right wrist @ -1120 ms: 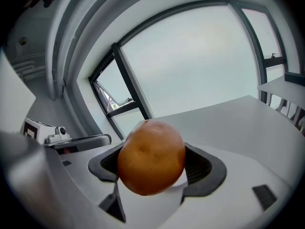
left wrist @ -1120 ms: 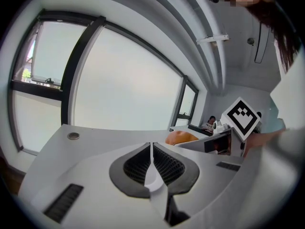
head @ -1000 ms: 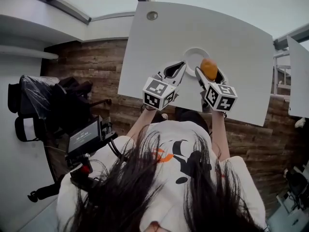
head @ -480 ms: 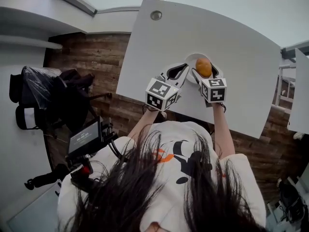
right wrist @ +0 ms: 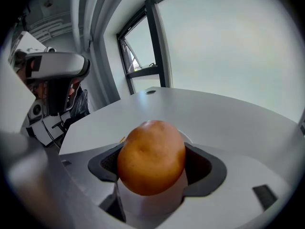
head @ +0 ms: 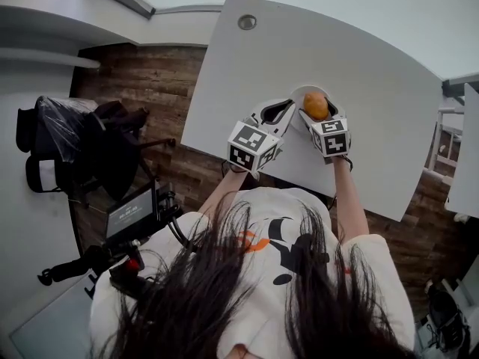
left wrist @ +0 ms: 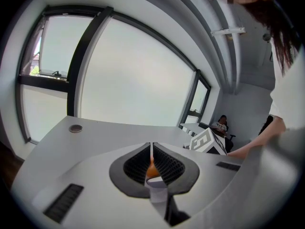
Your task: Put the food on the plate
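In the head view a white plate sits near the front edge of the white table. My right gripper is shut on a round orange-brown piece of food and holds it over the plate. In the right gripper view the food fills the space between the dark pads of that gripper. My left gripper is at the plate's left edge. The left gripper view shows it shut and holding nothing, with the food visible through the slit.
A round grommet is set in the table's far left corner. A dark chair with bags stands on the wood floor at left, with a small monitor near it. Another white table stands at the right.
My right gripper has carried the food a little left, from the plate's right rim to over the plate. The left gripper has stayed beside the plate.
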`<state>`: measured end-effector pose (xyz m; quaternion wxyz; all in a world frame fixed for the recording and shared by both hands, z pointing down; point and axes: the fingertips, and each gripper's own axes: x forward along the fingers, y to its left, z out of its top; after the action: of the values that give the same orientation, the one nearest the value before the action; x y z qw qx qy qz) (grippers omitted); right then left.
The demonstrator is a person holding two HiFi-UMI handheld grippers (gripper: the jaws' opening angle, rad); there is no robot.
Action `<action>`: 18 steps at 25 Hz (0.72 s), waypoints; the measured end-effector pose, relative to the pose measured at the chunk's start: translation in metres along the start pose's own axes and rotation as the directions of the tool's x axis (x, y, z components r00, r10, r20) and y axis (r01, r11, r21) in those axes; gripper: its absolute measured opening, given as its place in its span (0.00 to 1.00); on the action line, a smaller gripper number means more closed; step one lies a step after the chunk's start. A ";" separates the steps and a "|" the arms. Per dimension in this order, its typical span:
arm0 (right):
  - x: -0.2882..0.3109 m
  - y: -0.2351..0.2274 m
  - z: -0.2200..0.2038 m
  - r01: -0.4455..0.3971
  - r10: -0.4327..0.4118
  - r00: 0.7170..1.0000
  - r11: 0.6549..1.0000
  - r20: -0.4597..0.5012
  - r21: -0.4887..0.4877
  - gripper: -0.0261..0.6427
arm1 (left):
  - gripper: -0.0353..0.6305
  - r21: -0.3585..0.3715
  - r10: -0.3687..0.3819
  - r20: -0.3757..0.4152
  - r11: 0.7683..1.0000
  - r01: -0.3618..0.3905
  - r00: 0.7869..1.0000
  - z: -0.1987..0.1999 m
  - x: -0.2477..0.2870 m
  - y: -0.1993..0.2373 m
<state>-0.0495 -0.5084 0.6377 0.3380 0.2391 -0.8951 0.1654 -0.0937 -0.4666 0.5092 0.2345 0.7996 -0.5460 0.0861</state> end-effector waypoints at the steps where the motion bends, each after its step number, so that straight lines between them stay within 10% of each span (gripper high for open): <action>1: 0.000 0.000 -0.001 -0.001 0.001 1.000 1.000 0.000 -0.013 0.60 | 0.06 0.000 0.001 0.000 1.000 -0.001 1.000 0.000 0.000 0.000; 18: 0.005 -0.003 -0.004 0.017 -0.017 1.000 0.998 0.006 -0.063 0.60 | 0.06 -0.002 0.012 0.003 1.000 -0.012 1.000 0.000 -0.002 0.008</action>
<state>-0.0490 -0.5105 0.6449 0.3441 0.2364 -0.8988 0.1337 -0.1016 -0.4668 0.5106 0.2338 0.7962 -0.5514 0.0860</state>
